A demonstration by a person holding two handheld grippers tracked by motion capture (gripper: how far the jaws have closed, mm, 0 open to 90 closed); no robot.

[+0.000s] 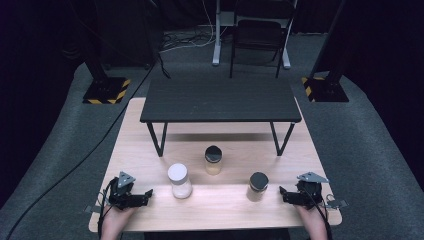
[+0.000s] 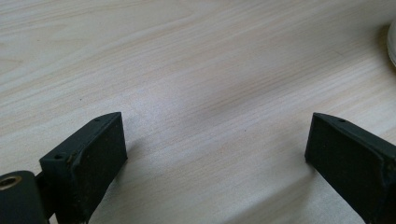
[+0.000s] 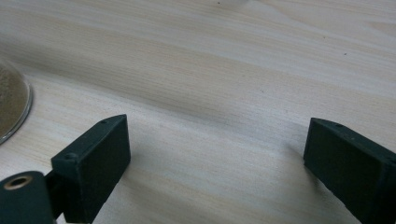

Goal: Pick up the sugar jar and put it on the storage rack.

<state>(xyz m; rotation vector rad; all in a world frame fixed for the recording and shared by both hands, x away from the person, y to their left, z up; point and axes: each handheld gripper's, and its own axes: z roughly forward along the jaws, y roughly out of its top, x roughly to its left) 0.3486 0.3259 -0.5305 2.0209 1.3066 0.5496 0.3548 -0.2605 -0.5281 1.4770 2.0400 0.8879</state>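
With both tools gaping empty, steer the left tool (image 1: 148,193) toward the white-lidded jar (image 1: 179,181) at its two o'clock, centred.

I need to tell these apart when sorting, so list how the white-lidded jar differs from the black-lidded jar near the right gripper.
The white-lidded jar has a white lid and whitish contents; the black-lidded jar has a black lid and tan contents. The white-lidded jar looks somewhat larger than the black-lidded one. The white-lidded jar stands nearer the left gripper, the black-lidded nearer the right gripper. Both stand upright on the wooden table, untouched, lids on.
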